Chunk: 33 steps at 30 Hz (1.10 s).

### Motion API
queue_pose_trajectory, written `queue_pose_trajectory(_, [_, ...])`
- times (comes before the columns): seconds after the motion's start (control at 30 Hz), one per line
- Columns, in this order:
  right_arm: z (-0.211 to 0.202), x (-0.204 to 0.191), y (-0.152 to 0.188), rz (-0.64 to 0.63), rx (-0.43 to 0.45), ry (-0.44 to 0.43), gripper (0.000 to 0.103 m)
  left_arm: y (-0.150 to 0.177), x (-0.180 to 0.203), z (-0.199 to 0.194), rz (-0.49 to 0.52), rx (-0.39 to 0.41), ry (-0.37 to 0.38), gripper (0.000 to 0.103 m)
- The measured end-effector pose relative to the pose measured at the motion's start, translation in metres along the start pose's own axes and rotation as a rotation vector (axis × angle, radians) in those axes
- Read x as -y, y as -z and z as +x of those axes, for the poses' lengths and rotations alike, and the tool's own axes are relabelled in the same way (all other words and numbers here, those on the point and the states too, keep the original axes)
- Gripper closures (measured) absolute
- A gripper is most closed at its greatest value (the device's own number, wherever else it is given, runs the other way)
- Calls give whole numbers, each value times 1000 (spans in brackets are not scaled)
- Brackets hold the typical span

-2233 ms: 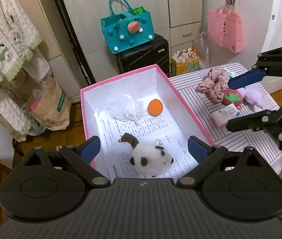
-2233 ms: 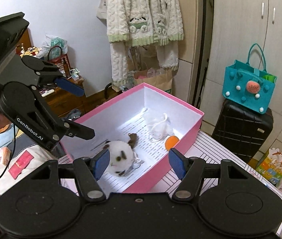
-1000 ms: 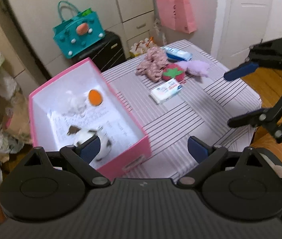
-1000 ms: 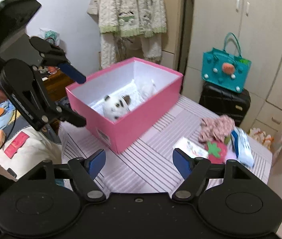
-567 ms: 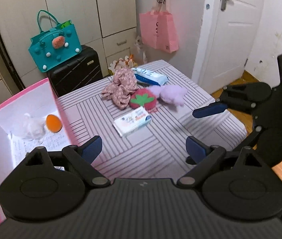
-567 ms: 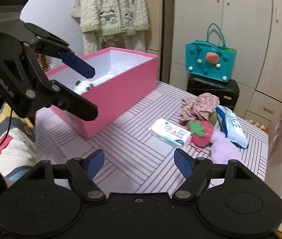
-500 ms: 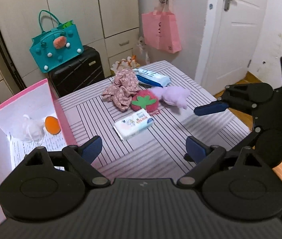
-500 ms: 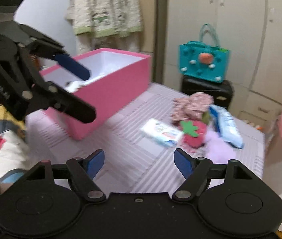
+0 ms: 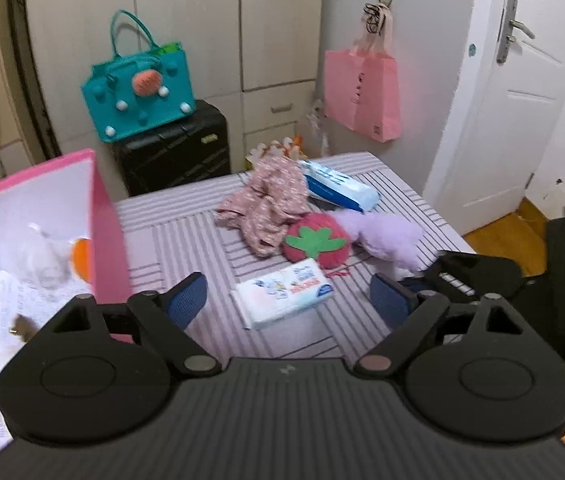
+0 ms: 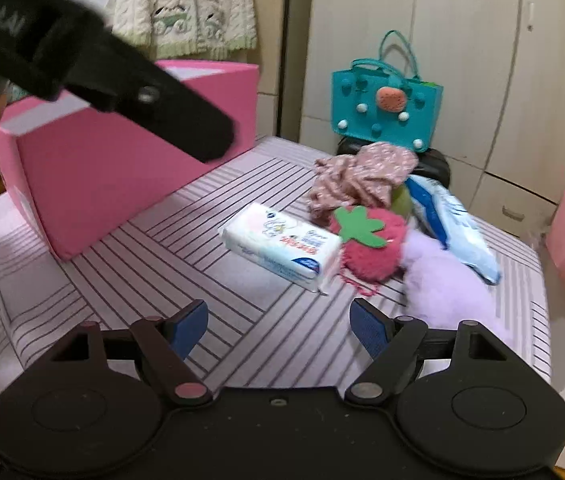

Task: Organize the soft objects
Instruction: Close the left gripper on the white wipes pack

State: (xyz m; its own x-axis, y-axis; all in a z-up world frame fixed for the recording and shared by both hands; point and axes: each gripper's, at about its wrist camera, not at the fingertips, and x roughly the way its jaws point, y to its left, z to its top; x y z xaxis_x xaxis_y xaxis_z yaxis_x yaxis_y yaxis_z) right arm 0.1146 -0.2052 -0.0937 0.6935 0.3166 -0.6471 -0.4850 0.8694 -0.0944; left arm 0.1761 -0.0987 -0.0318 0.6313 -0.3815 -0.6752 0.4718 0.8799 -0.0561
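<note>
with both hand-held grippers spread and empty, centre the left hand-held gripper (image 9: pixel 284 300) over the tissue pack (image 9: pixel 284 292) at frame centre, then pinch gently.

A teal felt bag (image 9: pixel 138 92) sits atop a black suitcase (image 9: pixel 174 148) by the cupboards (image 9: pixel 186 20); a pink paper bag (image 9: pixel 362 92) hangs beside the white door (image 9: pixel 522 80); a knitted cardigan (image 10: pixel 186 4) hangs behind.

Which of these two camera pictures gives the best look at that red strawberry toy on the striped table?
The right wrist view: the strawberry toy sits large there, with its green leaf and fuzzy red body clear, the white tissue pack against it. The left wrist view shows the same toy smaller and farther off, though unobstructed.
</note>
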Motion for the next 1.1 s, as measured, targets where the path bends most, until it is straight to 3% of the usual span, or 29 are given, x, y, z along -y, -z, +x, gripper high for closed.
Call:
queue_pose_trajectory(0.27, [28, 2, -10, 36, -22, -40, 21, 7, -4, 52, -111, -106, -48, 27])
queue_pose_trajectory(0.37, [32, -1, -12, 30, -5, -26, 21, 11, -12, 64, -161, -105, -113, 27])
queue_pose_trajectory(0.43, [33, -1, -12, 29, 4, -21, 21, 12, -16, 68, -179, -103, -100, 27])
queue_pose_trajectory(0.6, [35, 0, -11, 57, 17, -4, 21, 19, -21, 76, -231, -103, -78, 49])
queue_pose_trajectory(0.73, [38, -3, -13, 64, 20, 9, 22, 27, -24, 82, -285, -98, -45, 56])
queue_pose_trajectory(0.9, [38, -1, -14, 87, 37, 48, 45, 34, -18, 79, -256, -64, -64, 58])
queue_pose_trajectory(1.1, [35, -4, -11, 109, 46, 89, 49, 40, -16, 71, -262, -52, -50, 58])
